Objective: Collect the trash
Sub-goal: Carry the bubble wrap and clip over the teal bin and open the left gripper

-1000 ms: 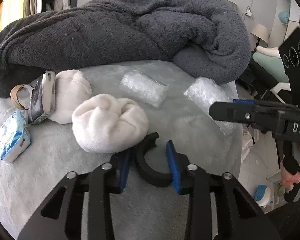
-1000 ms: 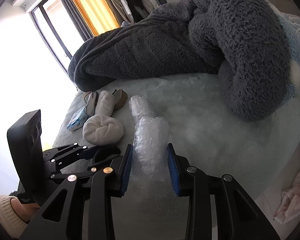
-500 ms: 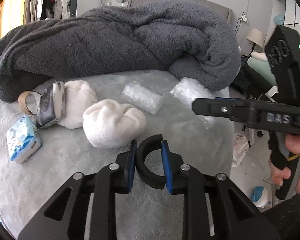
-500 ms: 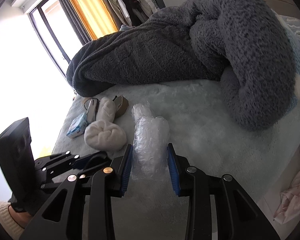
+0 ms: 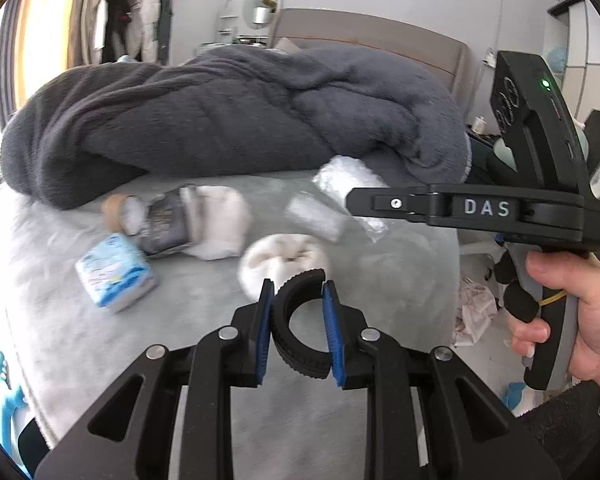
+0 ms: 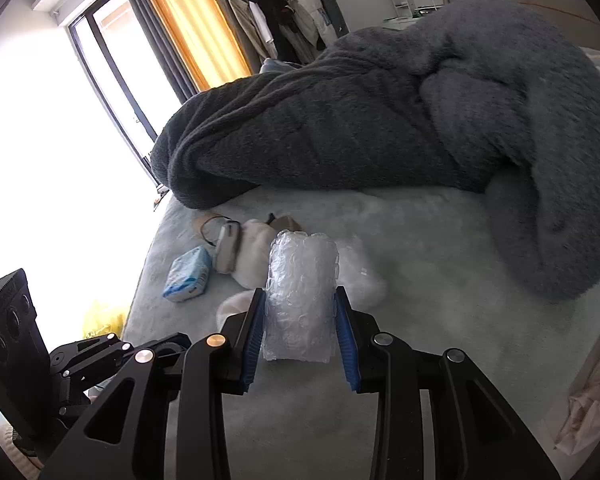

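**A:** What are the two grippers doing?

**B:** The left gripper [image 5: 298, 328] has its blue pads pressed on either side of a black ridged ring [image 5: 300, 320], open at the top like a C, held clear above the bed [image 5: 204, 308]. The right gripper [image 6: 300, 334] pinches a roll of clear bubble wrap [image 6: 300, 300] between its pads, upright and lifted off the bed. A hand [image 5: 572, 312] grips the right gripper's handle.

**A:** And around them?

**B:** Just beyond the ring lies a balled white cloth [image 5: 284, 264]. Further off are a second bubble wrap piece [image 5: 314, 216], another white bundle [image 5: 220, 224], a dark packet [image 5: 166, 224] leaning on it, a brown tape roll [image 5: 116, 210] and a blue-and-white tissue pack [image 5: 114, 276]. A dark grey fleece blanket [image 5: 228, 120] is heaped across the far half of the bed.
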`<state>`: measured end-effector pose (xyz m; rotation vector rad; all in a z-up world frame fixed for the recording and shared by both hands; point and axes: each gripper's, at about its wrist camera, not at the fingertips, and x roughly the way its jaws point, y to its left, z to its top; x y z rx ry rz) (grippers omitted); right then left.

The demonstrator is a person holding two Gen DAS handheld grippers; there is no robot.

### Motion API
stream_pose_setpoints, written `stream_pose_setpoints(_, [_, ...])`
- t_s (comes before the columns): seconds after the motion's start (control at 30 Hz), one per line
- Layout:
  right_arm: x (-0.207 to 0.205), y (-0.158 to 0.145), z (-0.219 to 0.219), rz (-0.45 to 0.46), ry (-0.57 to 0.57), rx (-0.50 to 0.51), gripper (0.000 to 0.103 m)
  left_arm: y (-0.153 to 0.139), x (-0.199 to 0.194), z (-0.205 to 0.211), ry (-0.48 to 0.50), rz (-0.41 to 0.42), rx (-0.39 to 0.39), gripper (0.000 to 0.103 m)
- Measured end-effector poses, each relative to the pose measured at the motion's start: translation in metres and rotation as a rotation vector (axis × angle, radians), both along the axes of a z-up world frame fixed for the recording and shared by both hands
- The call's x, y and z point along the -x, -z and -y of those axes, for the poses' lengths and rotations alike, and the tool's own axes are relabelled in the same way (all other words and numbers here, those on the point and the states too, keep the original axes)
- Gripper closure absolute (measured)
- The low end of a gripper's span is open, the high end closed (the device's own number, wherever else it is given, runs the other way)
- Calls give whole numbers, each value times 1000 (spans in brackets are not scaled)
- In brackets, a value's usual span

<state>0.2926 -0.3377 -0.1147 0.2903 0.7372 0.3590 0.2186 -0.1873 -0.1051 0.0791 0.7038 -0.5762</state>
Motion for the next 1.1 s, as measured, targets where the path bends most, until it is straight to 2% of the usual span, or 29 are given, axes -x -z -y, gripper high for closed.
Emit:
stream_pose_setpoints(0.27, [-4, -18, -36, 24, -40, 3, 69, -3, 0, -46, -104, 15, -13, 77])
stream_pose_setpoints(0.6, [2, -34, -87, 40, -78, 47, 69, -12, 6, -118, -249, 21, 14, 77])
stream_pose_setpoints(0.87, [2, -46, -132, 64, -130, 56, 68, -5, 13, -172, -354, -20, -2, 77])
stream_pose_setpoints(1.1, [0, -53, -168, 74, -176, 28, 68, 17, 16, -215, -424, -81, -50, 77])
